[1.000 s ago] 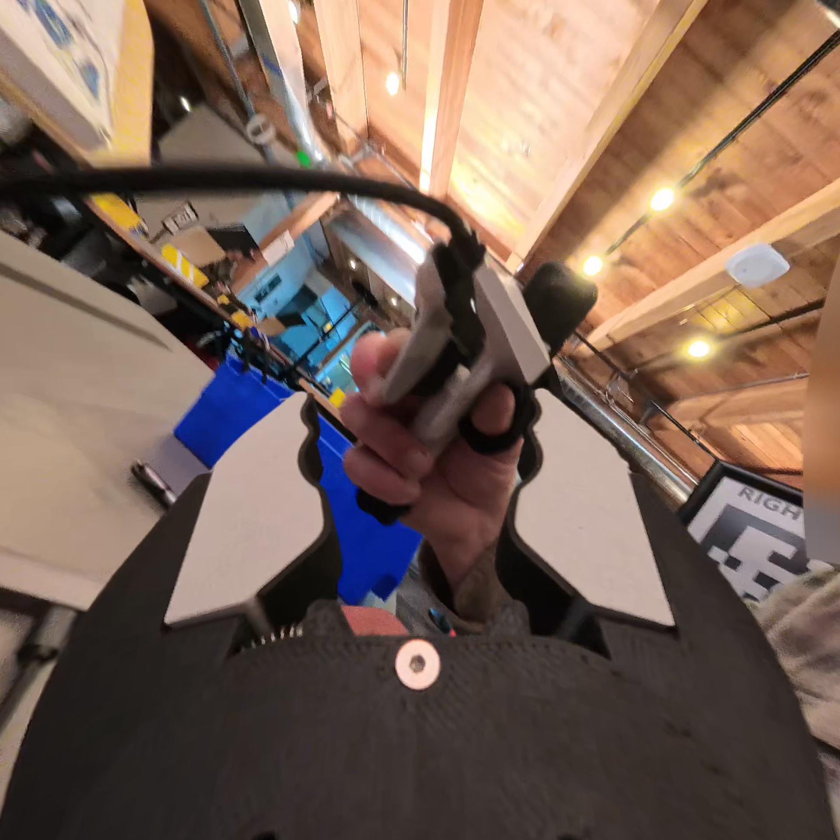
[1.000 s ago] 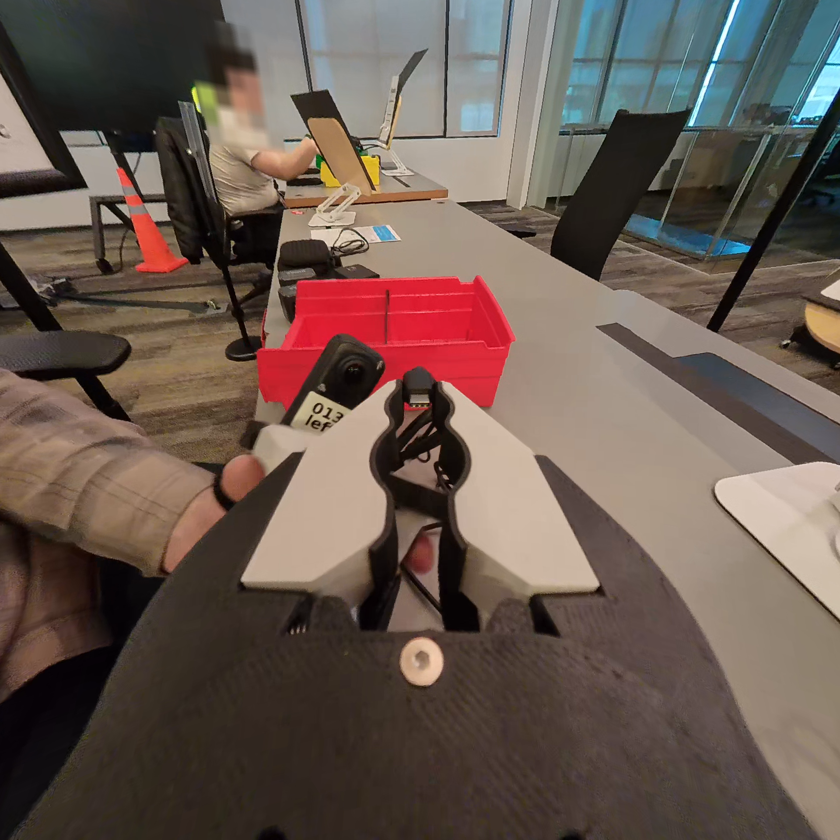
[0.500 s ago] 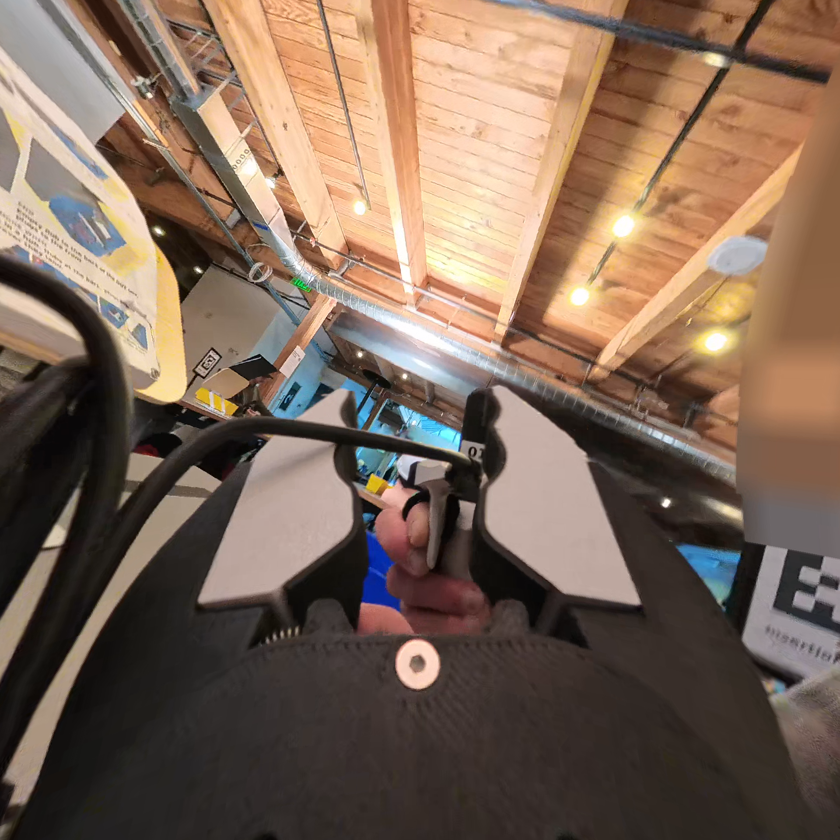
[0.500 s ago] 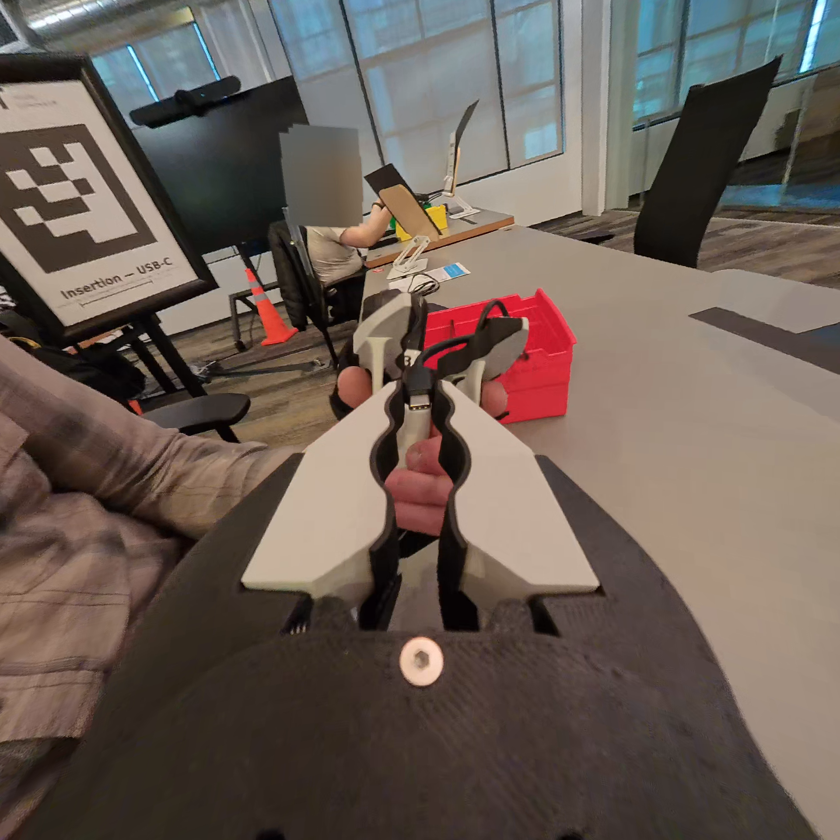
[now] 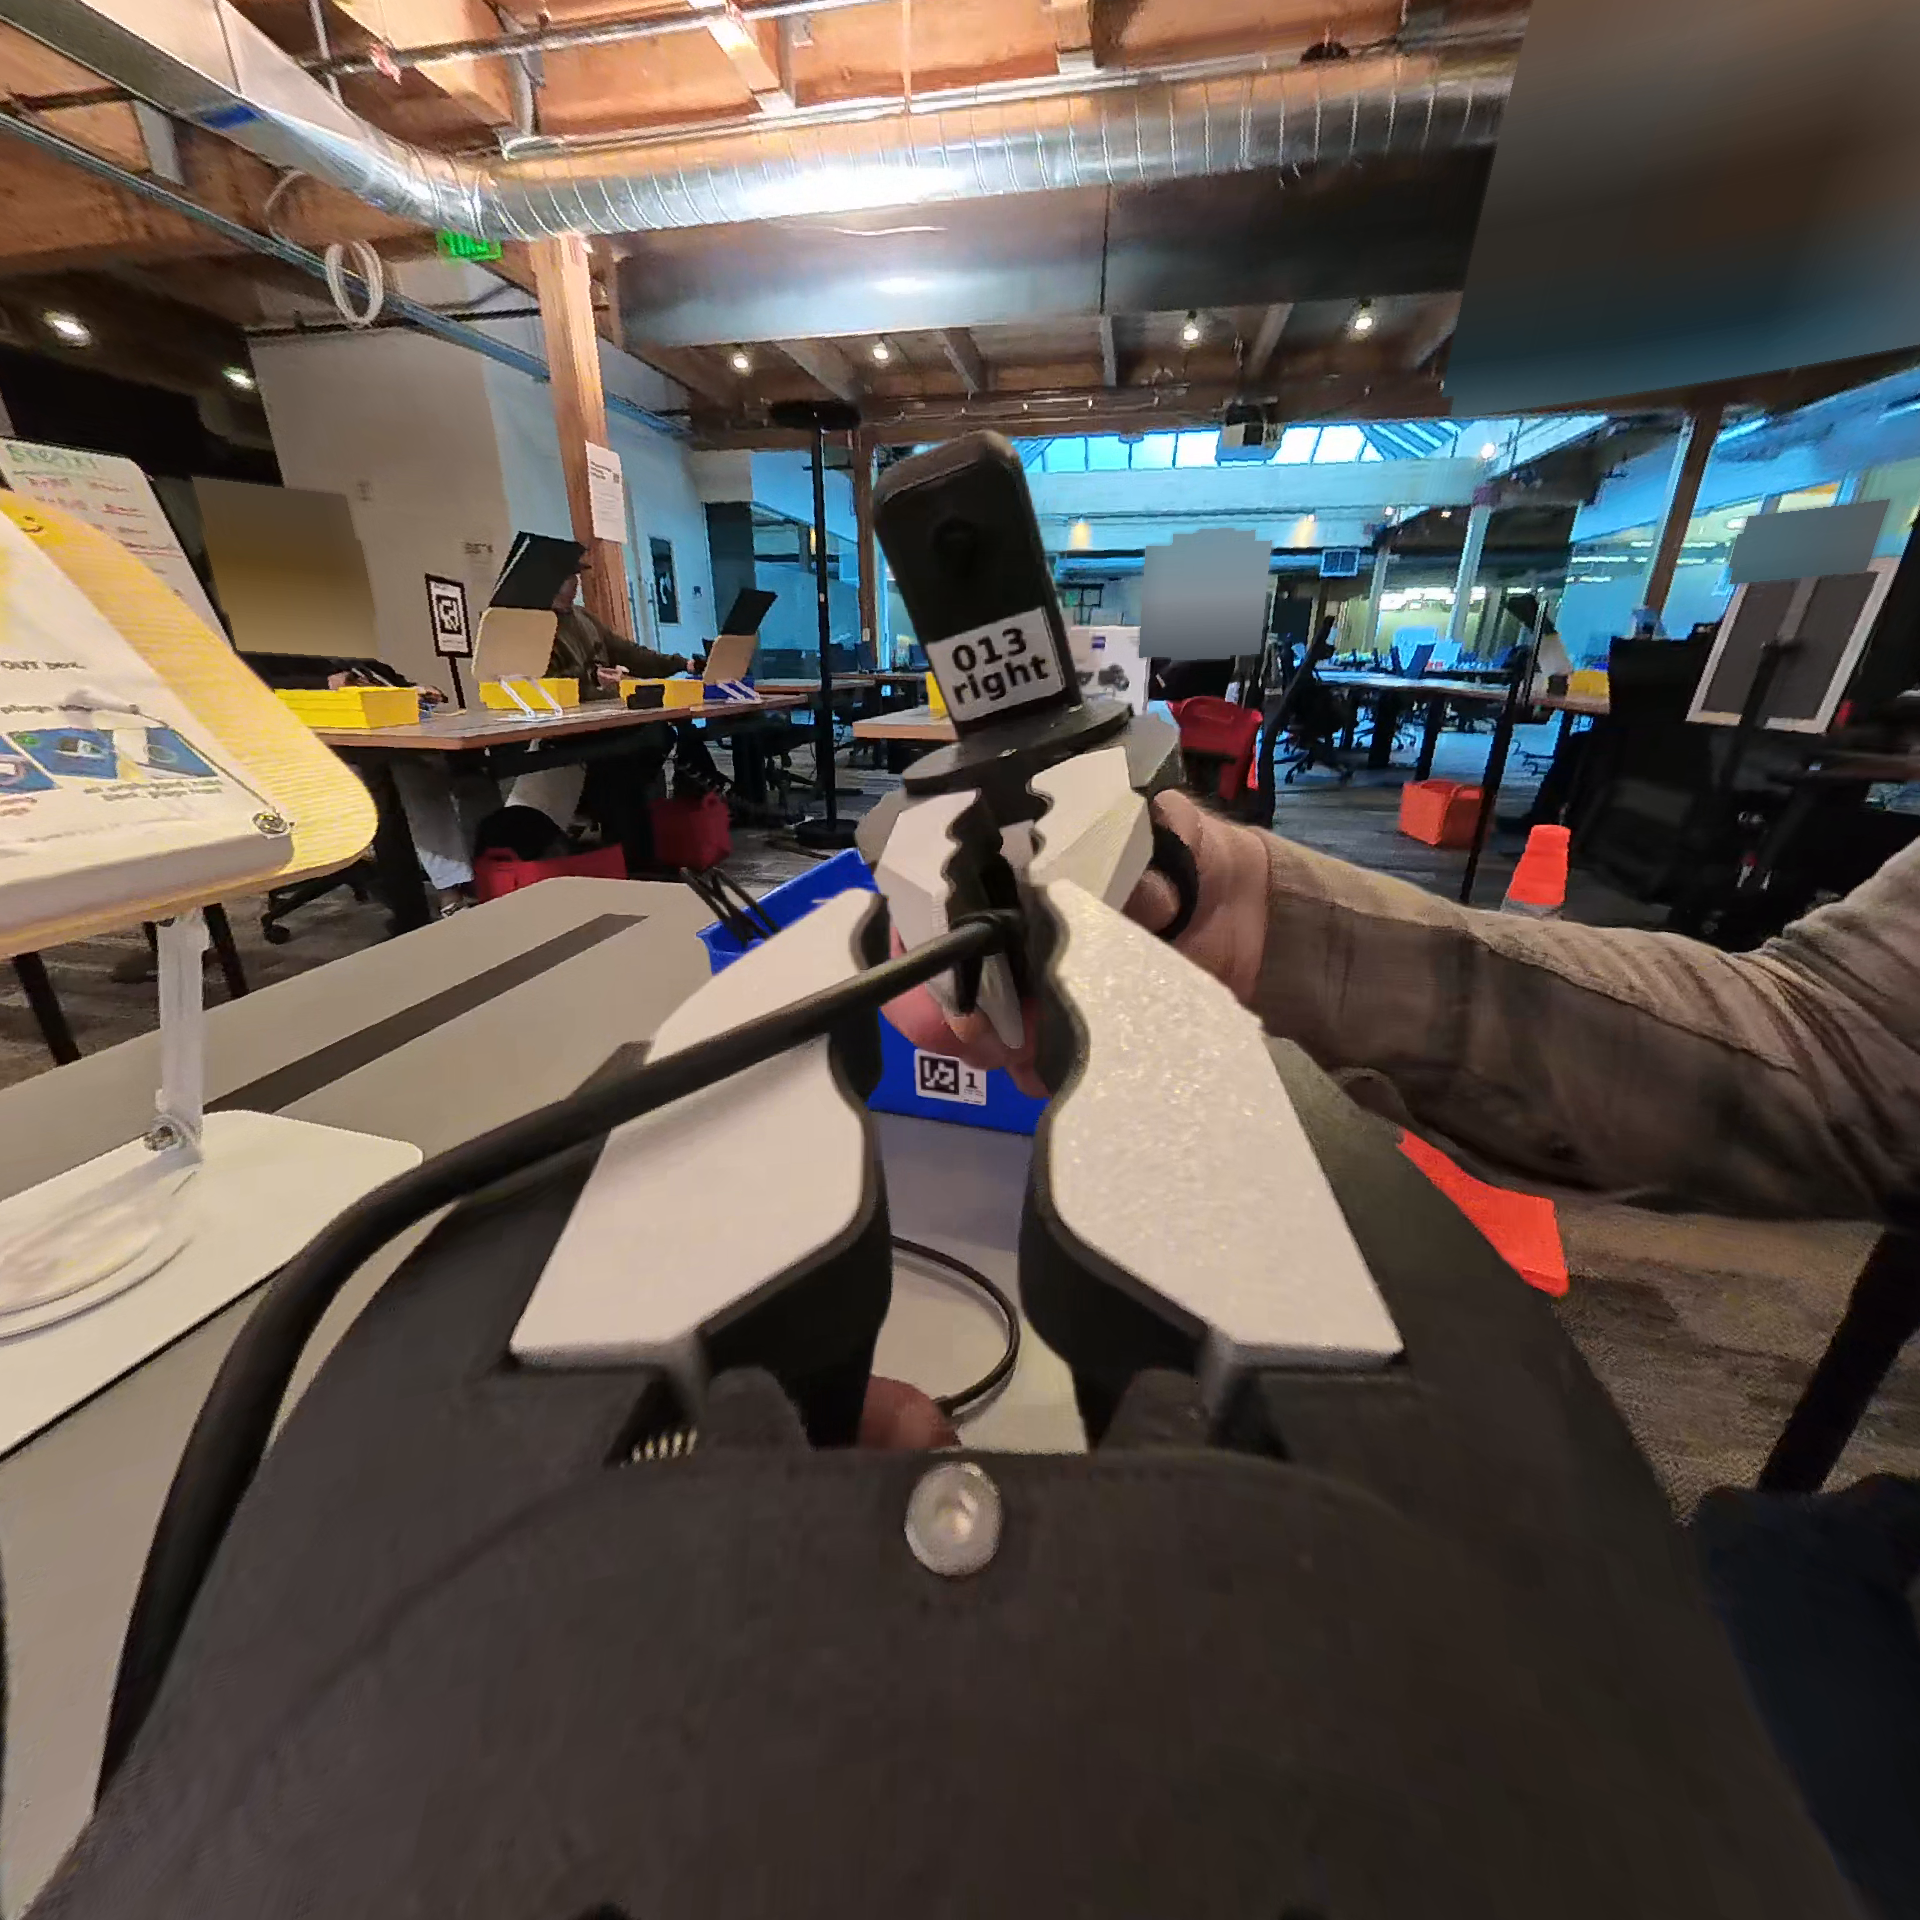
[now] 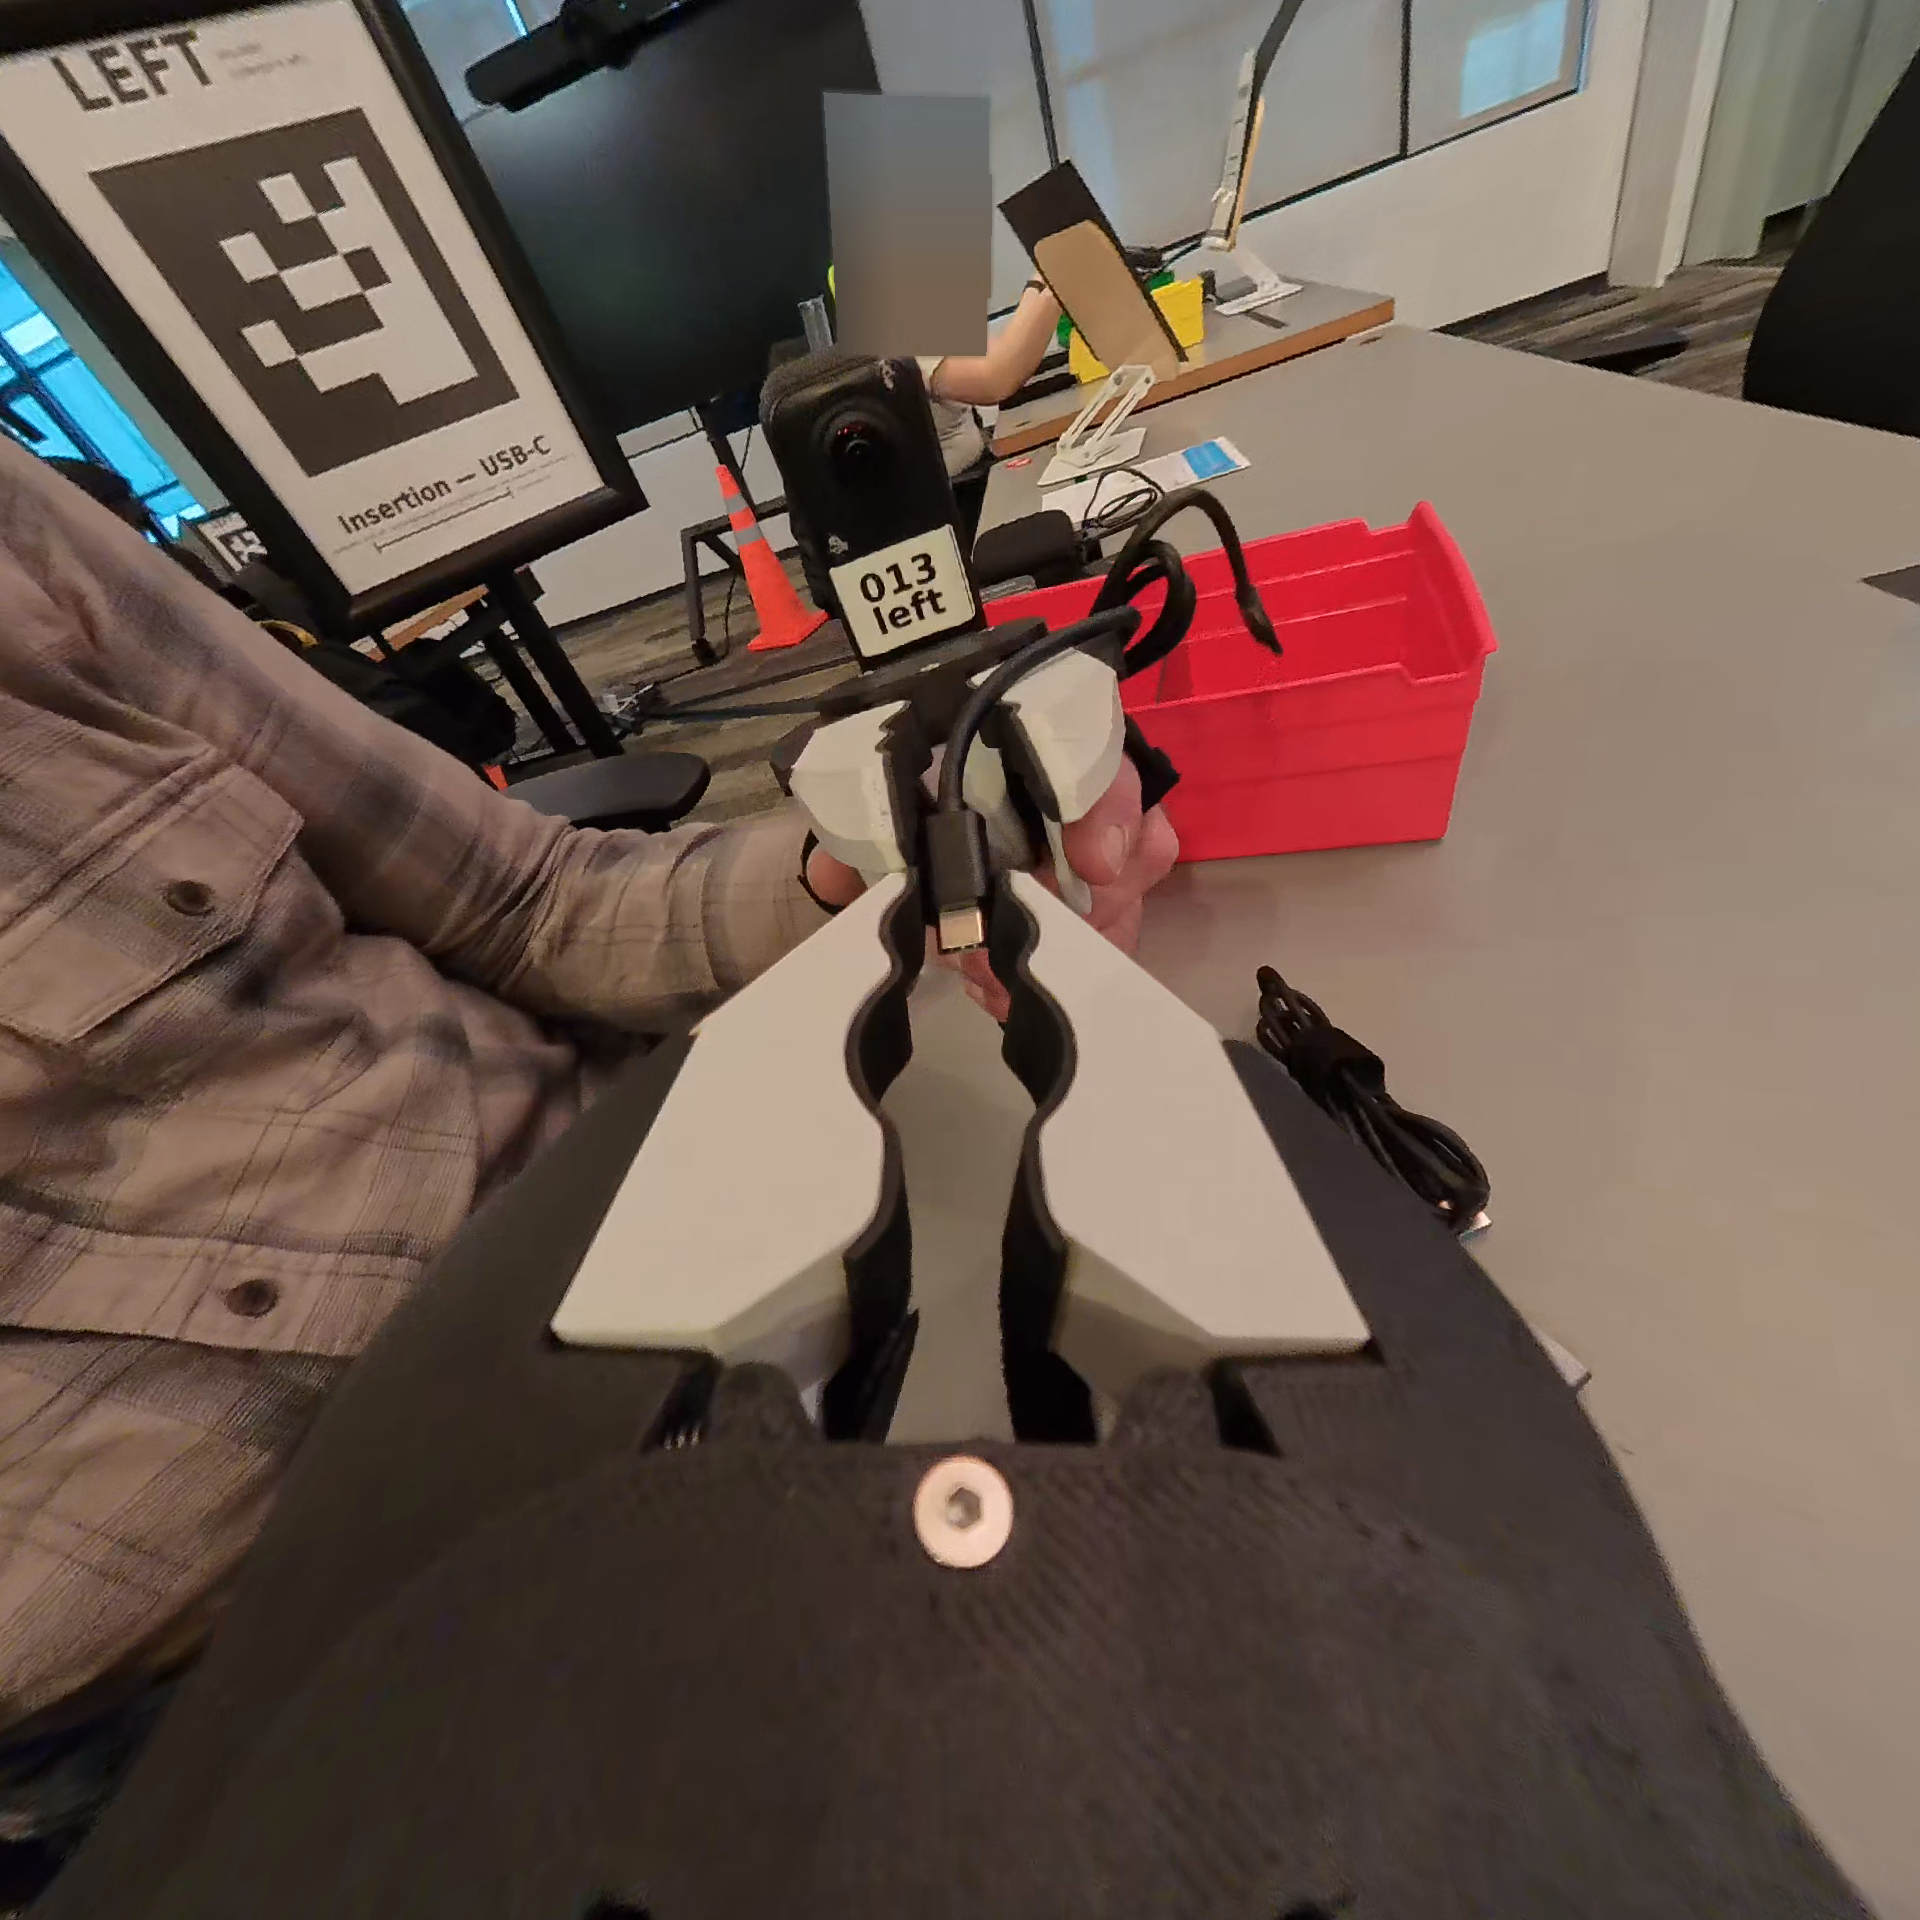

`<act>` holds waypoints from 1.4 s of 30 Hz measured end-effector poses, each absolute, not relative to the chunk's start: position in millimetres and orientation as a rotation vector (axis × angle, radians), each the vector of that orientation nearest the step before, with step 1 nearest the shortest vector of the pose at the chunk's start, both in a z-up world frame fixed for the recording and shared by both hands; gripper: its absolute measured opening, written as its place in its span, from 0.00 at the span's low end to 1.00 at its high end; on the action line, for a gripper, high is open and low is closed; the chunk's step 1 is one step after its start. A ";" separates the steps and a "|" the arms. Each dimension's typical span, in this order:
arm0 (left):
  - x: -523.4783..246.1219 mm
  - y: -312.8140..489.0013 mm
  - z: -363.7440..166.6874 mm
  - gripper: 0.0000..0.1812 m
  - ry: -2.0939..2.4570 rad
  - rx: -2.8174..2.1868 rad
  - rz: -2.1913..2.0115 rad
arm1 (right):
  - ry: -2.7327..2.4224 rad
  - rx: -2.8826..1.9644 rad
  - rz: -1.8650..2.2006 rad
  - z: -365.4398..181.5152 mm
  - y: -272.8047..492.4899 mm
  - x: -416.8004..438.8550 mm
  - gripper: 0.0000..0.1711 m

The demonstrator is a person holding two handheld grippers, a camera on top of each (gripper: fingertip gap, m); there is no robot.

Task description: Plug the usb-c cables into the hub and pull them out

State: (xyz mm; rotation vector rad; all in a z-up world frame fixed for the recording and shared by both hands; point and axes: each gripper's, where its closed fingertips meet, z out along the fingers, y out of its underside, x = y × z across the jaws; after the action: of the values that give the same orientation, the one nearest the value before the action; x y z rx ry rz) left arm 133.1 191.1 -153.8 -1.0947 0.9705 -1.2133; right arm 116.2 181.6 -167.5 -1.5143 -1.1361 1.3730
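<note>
Twice checked, once per wrist view. Found left gripper point(image 5: 961, 935) and right gripper point(image 6: 961, 899) nose to nose above grey table point(image 6: 1558, 935), each held in a hand (sleeved forearm behind each).

Traced usb-c cable point(image 5: 727, 1049) from low left of the left view, up over the left claw's left finger, to where the two sets of tips met. Saw its plug point(image 6: 954, 857) in the right view: upright, metal end down, pointing back toward the right camera. Placed plug body at the left claw's tips, just beyond the right claw's. Placed metal end inside the slot between the right tips.

Logged right claw as nearly pressed together, only a narrow slot between fingers. Could not tell whether pads touched the plug. Logged left claw as a little wider, table and a loop of black cable point(image 5: 977, 1340) showing through the gap. Could not tell whether it pinched the plug either (tips masked by the other claw).

Followed the slack behind the plug: arched over the left gripper, looped, far end hanging in front of red bin point(image 6: 1351, 727). Noted second cable point(image 6: 1361, 1101), bundled, flat on table just right of right claw. Noted blue bin point(image 5: 935, 1086) behind the tips in the left view.
</note>
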 end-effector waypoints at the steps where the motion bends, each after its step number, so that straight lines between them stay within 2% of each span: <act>1: 133.3 190.2 -154.3 0.13 0.981 -1.096 -1.209 | -1.144 -1.515 1.374 -168.2 180.9 116.5 0.06; 9: 135.6 183.1 -158.9 0.07 1.059 -1.108 -1.184 | -1.182 -1.528 1.355 -171.2 179.8 118.7 0.06; 19: 131.3 190.7 -149.3 0.07 0.973 -1.109 -1.106 | -1.051 -1.502 1.266 -164.1 194.3 123.9 0.07; 29: 127.9 211.0 -145.0 0.06 0.726 -1.228 -1.188 | -1.119 -1.300 0.285 -155.0 214.2 137.7 0.11; 33: 136.6 210.0 -147.6 0.07 0.702 -1.280 -1.209 | -1.204 -1.187 -0.117 -156.3 218.8 135.8 0.10; 35: 139.2 209.9 -147.1 0.07 0.677 -1.298 -1.223 | -1.213 -1.150 -0.274 -156.7 224.4 137.5 0.06; 37: 141.9 210.1 -148.4 0.07 0.661 -1.323 -1.228 | -1.214 -1.118 -0.339 -155.8 225.1 136.5 0.03; 42: 143.2 209.1 -148.2 0.07 0.638 -1.344 -1.236 | -1.257 -1.082 -0.419 -154.9 222.7 138.1 0.02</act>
State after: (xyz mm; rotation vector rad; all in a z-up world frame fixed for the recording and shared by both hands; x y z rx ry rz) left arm 143.2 209.1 -148.2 -1.3441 0.6383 -1.2364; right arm 138.1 222.7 -154.9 -1.0815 -1.2567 -0.4193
